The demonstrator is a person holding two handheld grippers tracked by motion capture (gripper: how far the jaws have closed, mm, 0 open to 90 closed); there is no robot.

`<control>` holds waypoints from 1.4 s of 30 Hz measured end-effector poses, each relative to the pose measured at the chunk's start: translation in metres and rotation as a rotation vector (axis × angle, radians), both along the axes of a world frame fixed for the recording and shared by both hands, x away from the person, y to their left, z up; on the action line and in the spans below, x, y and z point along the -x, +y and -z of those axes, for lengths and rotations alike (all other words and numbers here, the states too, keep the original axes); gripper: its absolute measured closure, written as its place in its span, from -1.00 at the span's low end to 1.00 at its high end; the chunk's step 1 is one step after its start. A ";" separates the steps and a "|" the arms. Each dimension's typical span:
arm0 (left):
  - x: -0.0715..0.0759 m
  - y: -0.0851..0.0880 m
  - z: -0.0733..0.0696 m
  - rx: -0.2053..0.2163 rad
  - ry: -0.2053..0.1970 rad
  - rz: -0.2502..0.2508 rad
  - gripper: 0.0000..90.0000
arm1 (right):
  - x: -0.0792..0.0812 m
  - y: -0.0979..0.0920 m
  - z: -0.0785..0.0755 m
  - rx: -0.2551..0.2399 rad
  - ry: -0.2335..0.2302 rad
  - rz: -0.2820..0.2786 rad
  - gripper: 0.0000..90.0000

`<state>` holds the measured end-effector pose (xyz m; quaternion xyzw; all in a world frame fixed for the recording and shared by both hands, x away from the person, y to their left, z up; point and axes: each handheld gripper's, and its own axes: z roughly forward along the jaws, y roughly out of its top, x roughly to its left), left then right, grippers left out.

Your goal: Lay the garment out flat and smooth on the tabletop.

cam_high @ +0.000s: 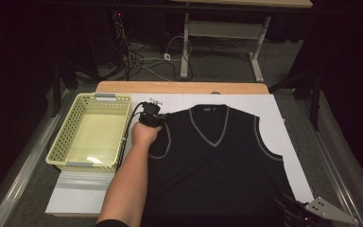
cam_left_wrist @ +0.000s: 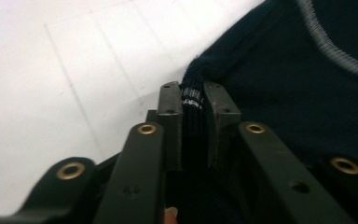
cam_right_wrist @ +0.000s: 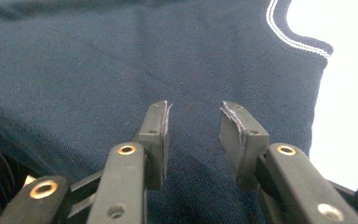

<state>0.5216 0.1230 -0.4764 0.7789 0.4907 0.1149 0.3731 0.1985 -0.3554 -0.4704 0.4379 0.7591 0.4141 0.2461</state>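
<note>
A dark navy sleeveless V-neck vest [cam_high: 217, 161] with grey trim lies flat on the white sheet [cam_high: 283, 142]. At the vest's left shoulder, my left gripper [cam_high: 150, 116] is held by a hand. In the left gripper view the left gripper [cam_left_wrist: 193, 95] is shut on a fold of the vest [cam_left_wrist: 284, 79] at its ribbed edge. My right gripper [cam_high: 321, 208] sits at the lower right corner, by the vest's hem. Its own view shows the right gripper [cam_right_wrist: 193, 112] open just above the vest [cam_right_wrist: 98, 60], nothing pinched between the pads.
A pale yellow plastic basket [cam_high: 61, 137] stands to the left of the vest, with nothing in it. The wooden table edge [cam_high: 179, 87] runs along the back. Beyond it are cables and table legs on the floor.
</note>
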 end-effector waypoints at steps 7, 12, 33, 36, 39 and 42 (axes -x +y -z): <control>-0.012 0.012 -0.008 -0.030 -0.020 -0.049 0.76 | 0.000 0.001 -0.001 0.002 -0.005 0.010 0.43; -0.012 0.005 -0.018 -0.065 -0.053 -0.087 0.53 | 0.000 0.001 -0.001 0.004 -0.004 0.015 0.42; 0.149 -0.003 -0.015 0.034 -0.205 0.180 -0.54 | -0.017 0.004 -0.003 -0.014 -0.052 0.011 -0.35; 0.162 0.005 -0.008 0.031 -0.197 0.186 -0.68 | -0.025 0.005 -0.001 -0.022 -0.043 0.006 -0.61; 0.170 0.011 -0.001 0.025 -0.188 0.168 -0.80 | -0.036 0.005 0.000 -0.030 -0.028 0.020 -0.73; 0.173 0.015 0.005 0.025 -0.175 0.165 -0.97 | -0.047 0.008 0.001 -0.027 -0.009 0.031 -0.96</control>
